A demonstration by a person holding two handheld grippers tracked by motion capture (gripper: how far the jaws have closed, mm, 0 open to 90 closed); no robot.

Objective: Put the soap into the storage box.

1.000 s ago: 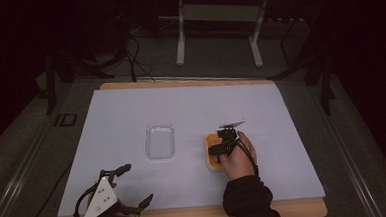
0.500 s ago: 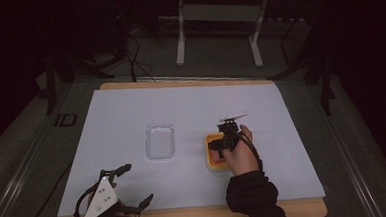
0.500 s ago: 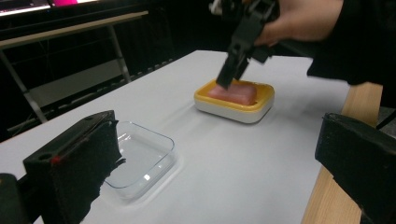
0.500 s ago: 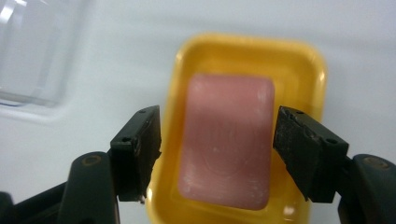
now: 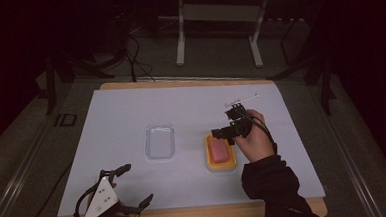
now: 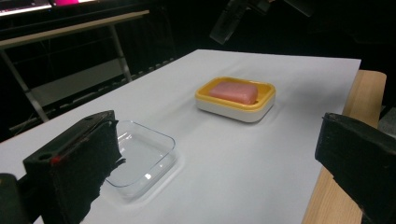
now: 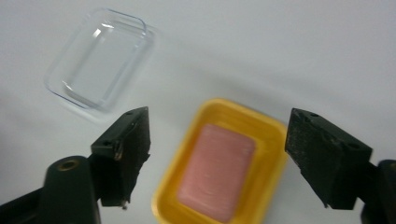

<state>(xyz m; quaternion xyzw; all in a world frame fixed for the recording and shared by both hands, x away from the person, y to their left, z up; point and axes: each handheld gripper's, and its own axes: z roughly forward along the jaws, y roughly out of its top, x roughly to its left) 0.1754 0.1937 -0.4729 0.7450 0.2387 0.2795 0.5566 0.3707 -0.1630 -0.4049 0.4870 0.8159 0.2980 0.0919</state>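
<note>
Black and spread wide apart with nothing between its jaws, the left tool (image 5: 127, 189) rests at the near left edge of the surface (image 5: 191, 103), which is covered in white. Its grey three-cornered plate lies on top, and the hand holding it sits at the wooden front edge.

Right of that, near the middle of the surface, lies a clear plastic lid (image 5: 159, 142), empty and flat, well apart from the left tool.

Just beside the lid to the right stands the yellow soap dish (image 5: 220, 153), with a pink bar of soap (image 5: 218, 149) lying inside it. In the right gripper view the soap (image 7: 218, 171) lies in the dish (image 7: 268, 140) below the jaws, touched by neither of them.

Above the far right corner of the dish hovers the right tool (image 5: 228, 131), held in a hand in a dark sleeve. Its jaws have just been opening and stand apart, clear of the soap.
</note>
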